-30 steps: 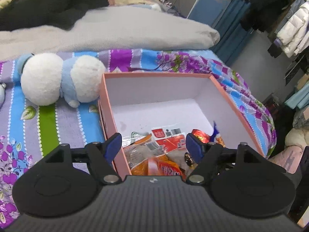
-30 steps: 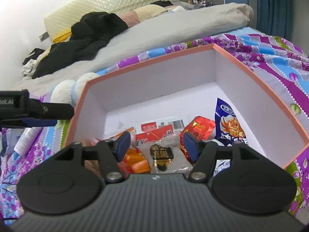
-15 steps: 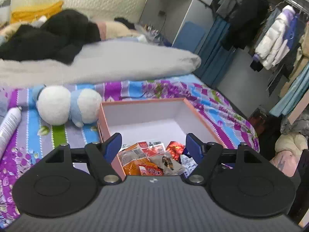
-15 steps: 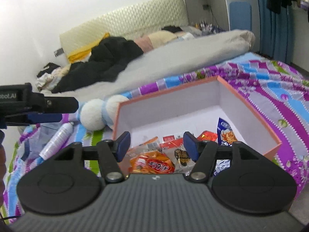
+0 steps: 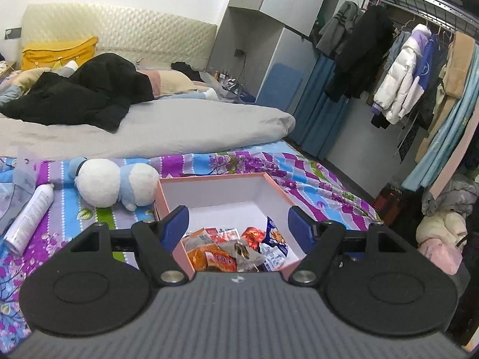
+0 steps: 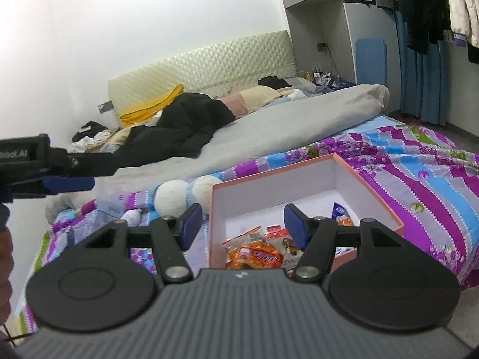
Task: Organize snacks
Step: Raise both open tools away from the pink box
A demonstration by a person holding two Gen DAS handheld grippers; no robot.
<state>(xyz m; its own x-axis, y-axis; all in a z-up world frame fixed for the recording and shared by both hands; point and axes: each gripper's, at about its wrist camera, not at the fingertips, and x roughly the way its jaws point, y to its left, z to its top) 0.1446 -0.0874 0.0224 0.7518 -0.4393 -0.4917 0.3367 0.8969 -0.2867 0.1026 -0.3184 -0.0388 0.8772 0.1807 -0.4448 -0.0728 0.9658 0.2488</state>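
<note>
Snacks (image 5: 236, 251) below spread left tongs (image 5: 238, 224)

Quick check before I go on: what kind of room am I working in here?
A bedroom, most likely: the box of snacks sits on a bed's floral sheet below a padded headboard, and coats hang on an open rack alongside.

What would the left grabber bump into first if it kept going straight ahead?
Probably the pile of crinkly snack packets at the near end of the pink-rimmed white cardboard box. The open left gripper points down at them, though depth is hard to judge.
</note>
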